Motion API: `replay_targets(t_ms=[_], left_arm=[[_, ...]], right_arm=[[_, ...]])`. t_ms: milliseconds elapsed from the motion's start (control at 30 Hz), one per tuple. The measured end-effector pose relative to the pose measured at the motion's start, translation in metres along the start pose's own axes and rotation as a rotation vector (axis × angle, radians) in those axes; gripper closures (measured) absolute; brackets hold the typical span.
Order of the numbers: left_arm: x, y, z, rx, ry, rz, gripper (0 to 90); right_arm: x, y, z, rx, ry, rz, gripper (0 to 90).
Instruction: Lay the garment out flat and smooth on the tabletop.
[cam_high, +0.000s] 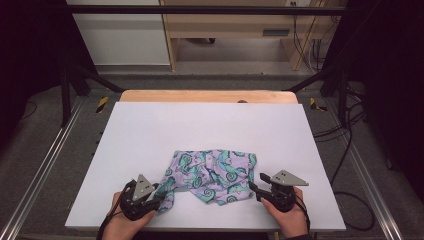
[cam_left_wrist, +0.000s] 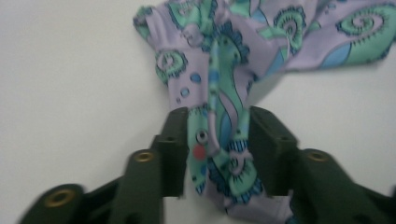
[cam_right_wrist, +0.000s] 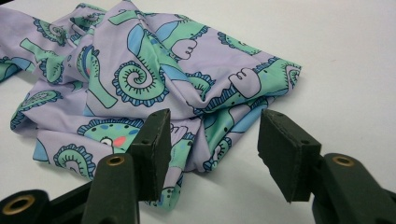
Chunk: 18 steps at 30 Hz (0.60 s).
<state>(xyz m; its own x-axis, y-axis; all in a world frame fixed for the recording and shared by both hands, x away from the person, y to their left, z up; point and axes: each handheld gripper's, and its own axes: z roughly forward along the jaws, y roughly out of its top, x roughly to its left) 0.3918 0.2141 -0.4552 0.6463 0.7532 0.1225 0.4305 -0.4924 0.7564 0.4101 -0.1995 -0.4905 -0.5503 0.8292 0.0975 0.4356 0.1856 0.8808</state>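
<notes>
I count one cloth (cam_high: 212, 175) on my table (cam_high: 150, 130), a crumpled lilac piece printed with green and blue swirls, lying near the front edge between my two grippers. It is the single item on the white top.

My left gripper (cam_high: 159, 194) sits at the cloth's left end. In the left gripper view (cam_left_wrist: 217, 140) a twisted strip of cloth (cam_left_wrist: 219, 93) runs straight between its two jaws. The pads flank the strip closely, but I cannot tell whether they press it or merely stand beside it.

My right gripper (cam_high: 255, 186) rests at the cloth's right end, low over the table. In the right gripper view (cam_right_wrist: 215, 140) its two jaws stand apart, released: the left pad lies over the cloth's (cam_right_wrist: 140, 79) near edge, the right pad hangs over bare table, and a folded corner sits in the gap without being squeezed.

One hand (cam_high: 122, 222) holds the left tool, one hand (cam_high: 292, 220) the right.
</notes>
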Motion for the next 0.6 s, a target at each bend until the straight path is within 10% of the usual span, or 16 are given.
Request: replay_targets(t_ms=[200,600], left_arm=[[0.002,0.02,0.009,-0.064,-0.026,-0.003,50.5],[-0.007,0.03,0.029,-0.028,-0.097,0.015,59.1]], right_arm=[[0.0,0.0,0.0,0.0,0.004,-0.001,44.4],[0.0,0.0,0.001,0.006,0.008,-0.006,43.9]])
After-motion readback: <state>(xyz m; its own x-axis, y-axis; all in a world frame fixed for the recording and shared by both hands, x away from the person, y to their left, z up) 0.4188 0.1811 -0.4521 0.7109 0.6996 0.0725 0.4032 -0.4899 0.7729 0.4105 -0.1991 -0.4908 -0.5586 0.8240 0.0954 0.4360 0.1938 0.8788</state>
